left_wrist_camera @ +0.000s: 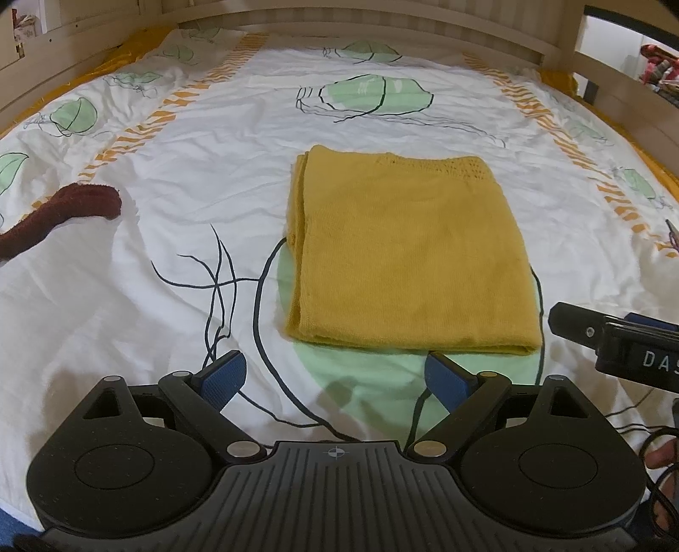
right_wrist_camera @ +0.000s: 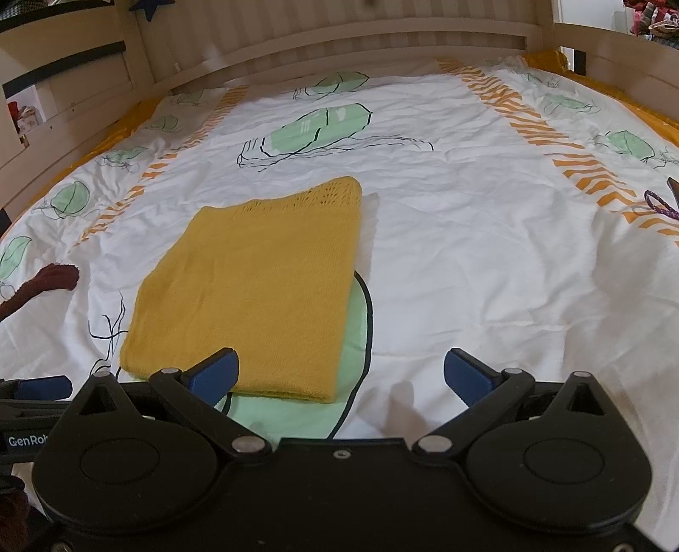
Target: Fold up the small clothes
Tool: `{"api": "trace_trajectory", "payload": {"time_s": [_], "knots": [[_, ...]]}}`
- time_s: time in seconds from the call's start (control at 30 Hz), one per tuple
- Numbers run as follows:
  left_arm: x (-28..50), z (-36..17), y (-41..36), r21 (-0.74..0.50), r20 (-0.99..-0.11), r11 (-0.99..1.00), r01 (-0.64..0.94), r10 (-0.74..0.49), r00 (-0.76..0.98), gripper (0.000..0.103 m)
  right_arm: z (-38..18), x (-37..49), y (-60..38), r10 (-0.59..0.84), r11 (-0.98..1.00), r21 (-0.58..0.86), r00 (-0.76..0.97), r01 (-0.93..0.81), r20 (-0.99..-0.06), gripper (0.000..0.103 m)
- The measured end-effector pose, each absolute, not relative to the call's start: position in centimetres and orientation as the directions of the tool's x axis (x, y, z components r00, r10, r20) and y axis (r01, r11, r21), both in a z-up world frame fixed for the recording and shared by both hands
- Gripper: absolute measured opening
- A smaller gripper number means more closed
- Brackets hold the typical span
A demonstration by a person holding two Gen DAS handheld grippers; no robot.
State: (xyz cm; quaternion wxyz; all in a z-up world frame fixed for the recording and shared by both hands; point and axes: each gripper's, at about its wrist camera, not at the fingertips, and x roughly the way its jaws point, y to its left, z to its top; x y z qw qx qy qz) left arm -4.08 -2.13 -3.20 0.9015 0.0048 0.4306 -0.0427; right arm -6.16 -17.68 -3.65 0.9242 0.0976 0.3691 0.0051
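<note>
A mustard-yellow knitted garment point(left_wrist_camera: 403, 250) lies folded into a neat rectangle on the bed; in the right wrist view the garment point(right_wrist_camera: 250, 288) sits left of centre. My left gripper point(left_wrist_camera: 335, 378) is open, just short of the garment's near edge, with nothing between its blue pads. My right gripper point(right_wrist_camera: 339, 375) is also open and empty; its left pad overlaps the garment's near edge in view and its right pad is over bare sheet. The right gripper point(left_wrist_camera: 615, 339) shows at the right edge of the left wrist view.
The white bedsheet point(left_wrist_camera: 169, 263) has green leaf prints and orange stripes. A dark red garment point(left_wrist_camera: 63, 212) lies at the left, seen as the dark red garment point(right_wrist_camera: 42, 284) in the right wrist view. A wooden bed rail point(right_wrist_camera: 339, 38) runs along the far side. A purple cord point(right_wrist_camera: 660, 206) lies far right.
</note>
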Motion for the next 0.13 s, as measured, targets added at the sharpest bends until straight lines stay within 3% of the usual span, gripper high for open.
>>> {"api": "trace_trajectory", "payload": {"time_s": [0.13], "knots": [[-4.08, -3.20, -2.12, -0.033, -0.778, 0.996, 0.082, -0.077, 0.624, 0.092, -3.72, -6.11, -17.62, 0.083, 0.981, 0.184, 0.726, 0.061, -0.683, 0.102]]}}
